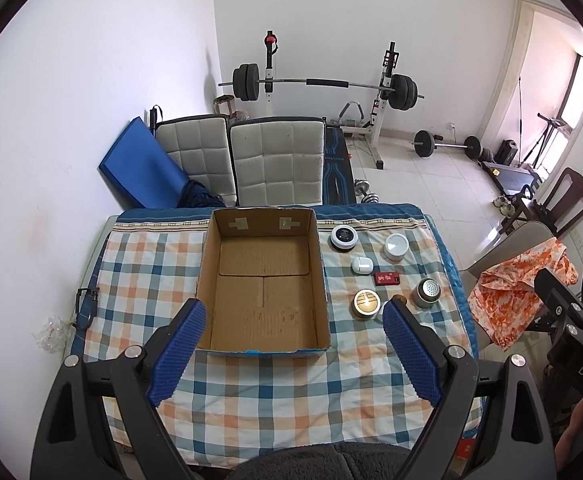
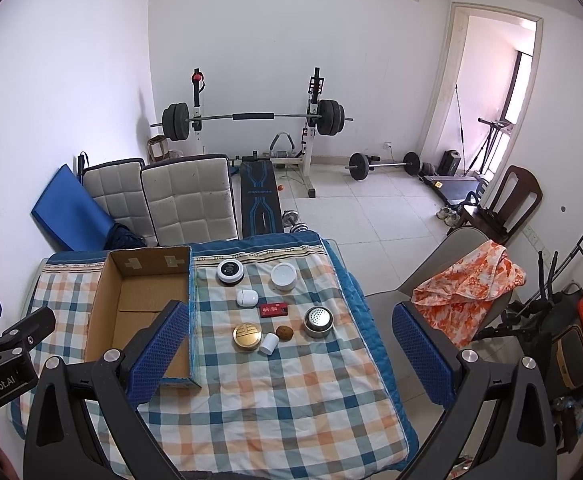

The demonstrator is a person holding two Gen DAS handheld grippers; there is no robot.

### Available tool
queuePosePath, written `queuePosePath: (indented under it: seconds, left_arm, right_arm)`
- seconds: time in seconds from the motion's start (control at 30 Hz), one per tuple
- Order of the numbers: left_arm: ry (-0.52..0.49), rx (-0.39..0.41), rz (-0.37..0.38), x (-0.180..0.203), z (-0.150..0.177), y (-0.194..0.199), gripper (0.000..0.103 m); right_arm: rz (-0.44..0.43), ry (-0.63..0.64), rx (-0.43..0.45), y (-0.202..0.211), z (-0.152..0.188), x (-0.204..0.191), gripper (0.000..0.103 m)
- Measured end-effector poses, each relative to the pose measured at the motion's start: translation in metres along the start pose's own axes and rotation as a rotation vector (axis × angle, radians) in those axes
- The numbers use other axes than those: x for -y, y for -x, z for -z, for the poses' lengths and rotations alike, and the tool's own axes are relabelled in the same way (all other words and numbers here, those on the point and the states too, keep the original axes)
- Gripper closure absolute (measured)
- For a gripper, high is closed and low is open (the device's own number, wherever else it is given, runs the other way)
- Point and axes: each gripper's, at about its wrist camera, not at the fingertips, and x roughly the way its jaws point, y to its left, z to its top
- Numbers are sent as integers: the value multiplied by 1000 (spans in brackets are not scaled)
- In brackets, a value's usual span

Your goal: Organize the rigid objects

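Checked cotton in blue, orange and white covers the tabletop (image 1: 275, 392) under my left claw (image 1: 293, 322), whose two blue, dimpled rubber pads stand spread wide with nothing between them. From this view I count one open cardboard box (image 1: 263, 280), rectangular, its corrugated floor bare, and to its right six small rigid things in full sight: one black-rimmed round tin (image 1: 344, 238), one white round jar (image 1: 396, 246), one smooth white rounded case (image 1: 362, 265), one flat red box (image 1: 386, 278), one gold-lidded round tin (image 1: 366, 303) and one shiny metal canister (image 1: 426, 292) with a perforated top; my right-hand pad hides whatever lies between the last two. Through the right wrist view my right claw (image 2: 287, 350) is likewise spread and empty, its pads the same blue textured rubber. Here the count comes to eight beside the one box (image 2: 147, 312): the black-rimmed tin (image 2: 230, 271), the white jar (image 2: 283, 277), the white case (image 2: 247, 297), the red box (image 2: 274, 310), the gold tin (image 2: 246, 336), the metal canister (image 2: 318, 322), plus one small white cylinder (image 2: 269, 343) lying tilted just beside the gold tin and one rough brown walnut-like lump (image 2: 284, 333) near it. All sit on the cloth, outside the box.
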Motion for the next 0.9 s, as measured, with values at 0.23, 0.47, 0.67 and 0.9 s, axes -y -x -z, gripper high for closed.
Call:
queuePosePath:
  seconds: [0.23, 0.47, 0.67, 0.9]
  left_arm:
    - [3, 1, -6, 0, 7, -1, 12]
    - [3, 0, -7, 1, 10, -2, 12]
    - [3, -1, -7, 1, 11, -2, 12]
    - [4, -9, -4, 2, 13, -3, 12]
  right_arm:
    - [-7, 7, -4, 1, 4, 0, 0]
    - [-4, 7, -2, 1, 4, -1, 0]
    - [-9, 7, -5, 0, 6, 2, 0]
    - [-9, 6, -5, -1, 8, 1, 0]
